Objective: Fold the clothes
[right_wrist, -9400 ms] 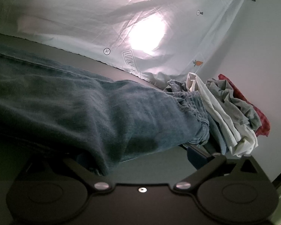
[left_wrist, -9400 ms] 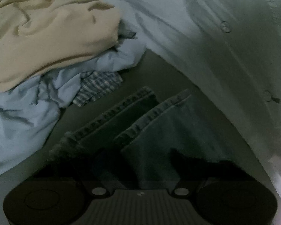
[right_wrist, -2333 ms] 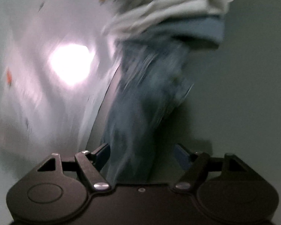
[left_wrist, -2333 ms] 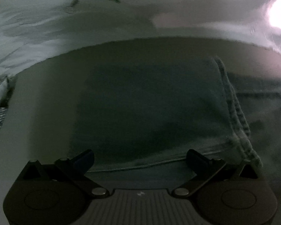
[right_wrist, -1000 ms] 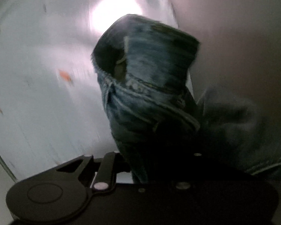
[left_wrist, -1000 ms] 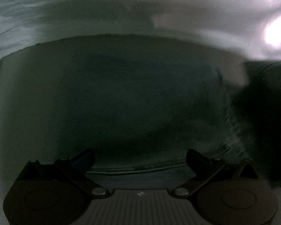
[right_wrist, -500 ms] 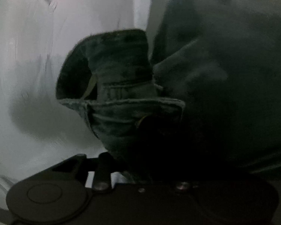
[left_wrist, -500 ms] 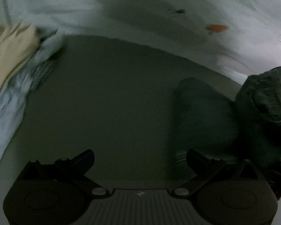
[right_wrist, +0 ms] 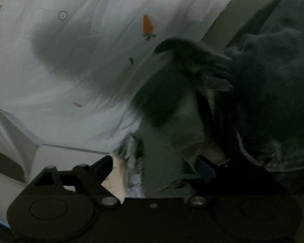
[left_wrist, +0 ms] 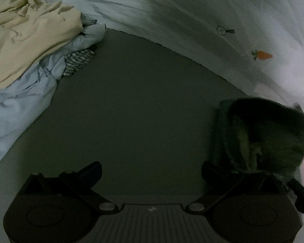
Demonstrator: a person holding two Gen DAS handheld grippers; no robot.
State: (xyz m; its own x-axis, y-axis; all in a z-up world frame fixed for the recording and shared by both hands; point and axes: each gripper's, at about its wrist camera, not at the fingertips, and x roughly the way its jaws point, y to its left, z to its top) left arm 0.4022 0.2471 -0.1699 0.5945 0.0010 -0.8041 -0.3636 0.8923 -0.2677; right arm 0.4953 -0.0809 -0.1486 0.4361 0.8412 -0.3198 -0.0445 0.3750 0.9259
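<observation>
Pale cloth printed with small carrots, a sheet (left_wrist: 192, 10), runs along the far edge of the dark grey counter (left_wrist: 141, 111) in the left wrist view and fills the upper left of the right wrist view. At the counter's far left lies a heap of clothes: a cream garment (left_wrist: 26, 34) on top, a light blue garment (left_wrist: 20, 101) spilling beneath it, and a bit of checked fabric (left_wrist: 79, 60) poking out between them.

The left tool (left_wrist: 151, 169) hangs over bare counter with its fingers spread wide and nothing between them. The heap is well apart from it, up and to its left.

The jeans (left_wrist: 263, 133), a dark bunched mass of denim, sit just beside the left tool's right finger, at the right edge of its view. In the right wrist view the jeans (right_wrist: 263, 81) crowd the whole right half, draped over the right tool (right_wrist: 158, 167). Its fingers stand apart; the right one seems buried in denim, though blur makes that uncertain.
</observation>
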